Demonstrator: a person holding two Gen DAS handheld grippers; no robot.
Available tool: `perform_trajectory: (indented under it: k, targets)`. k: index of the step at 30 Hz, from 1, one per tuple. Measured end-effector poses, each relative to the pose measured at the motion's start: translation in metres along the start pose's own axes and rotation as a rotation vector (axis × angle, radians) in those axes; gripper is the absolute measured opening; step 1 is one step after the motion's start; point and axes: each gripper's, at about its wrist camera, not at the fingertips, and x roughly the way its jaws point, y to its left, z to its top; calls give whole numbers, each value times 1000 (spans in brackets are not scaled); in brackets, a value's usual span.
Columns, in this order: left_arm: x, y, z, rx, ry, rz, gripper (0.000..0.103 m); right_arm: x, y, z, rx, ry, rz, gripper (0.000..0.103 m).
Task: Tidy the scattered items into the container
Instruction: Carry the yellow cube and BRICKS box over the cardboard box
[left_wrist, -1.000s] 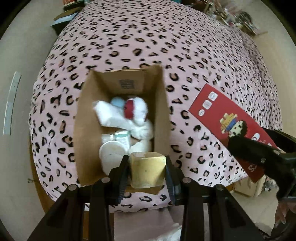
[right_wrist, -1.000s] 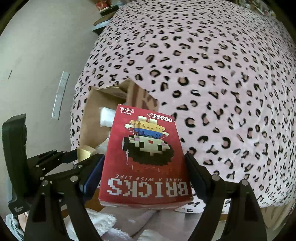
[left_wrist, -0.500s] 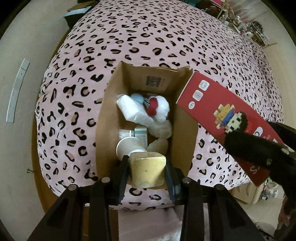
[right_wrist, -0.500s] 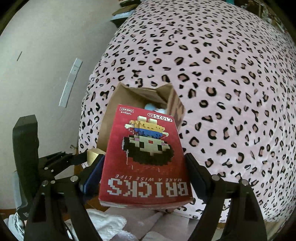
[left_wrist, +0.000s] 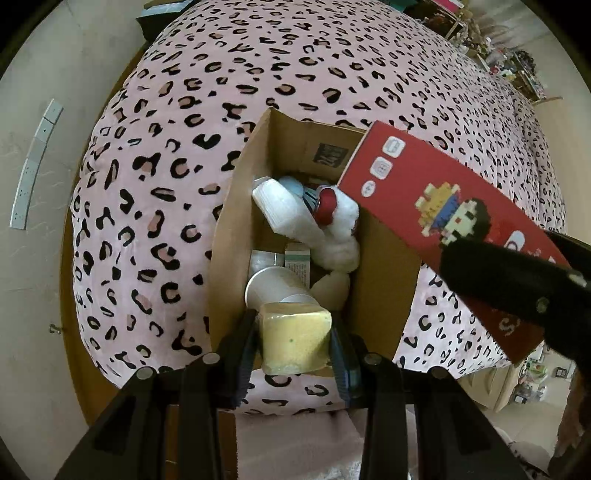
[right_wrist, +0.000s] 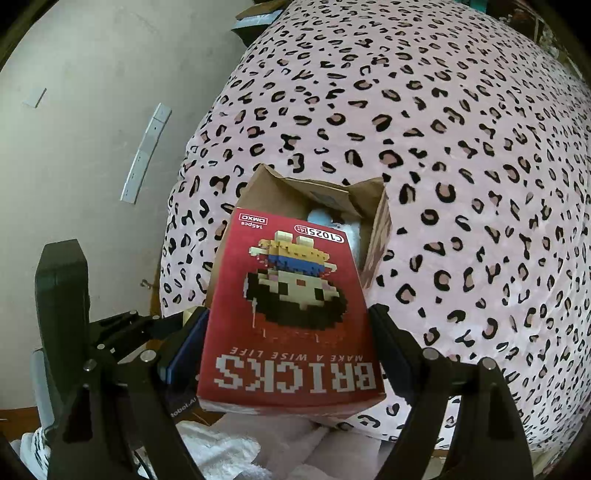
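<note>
An open cardboard box (left_wrist: 384, 280) sits on the leopard-print bed, also seen in the right wrist view (right_wrist: 380, 229). It holds a white bottle (left_wrist: 280, 210), a white plush with red (left_wrist: 336, 221), a paper cup (left_wrist: 273, 288) and a small carton (left_wrist: 297, 260). My left gripper (left_wrist: 293, 339) is shut on a yellow sponge block (left_wrist: 293, 338) above the box's near rim. My right gripper (right_wrist: 288, 354) is shut on a red BRICKS box (right_wrist: 291, 314), which hangs over the box's right side (left_wrist: 443, 206).
The pink leopard-print bedspread (left_wrist: 332, 74) fills most of both views. A wall with a white strip (left_wrist: 33, 166) lies left. Cluttered shelves (left_wrist: 509, 62) stand at the far right. White cloth (right_wrist: 218, 454) lies below the grippers.
Both grippers have moved closer to the cardboard box. The red BRICKS box has shifted left and now overlaps the box's right side. Both grips are unchanged.
</note>
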Motion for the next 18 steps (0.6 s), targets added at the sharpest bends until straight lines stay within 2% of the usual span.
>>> perform_trajectory:
  k: [18]
  targets:
    - [10,2,9,-6,28,-15,37,17,3,11,-3,34,-5,85]
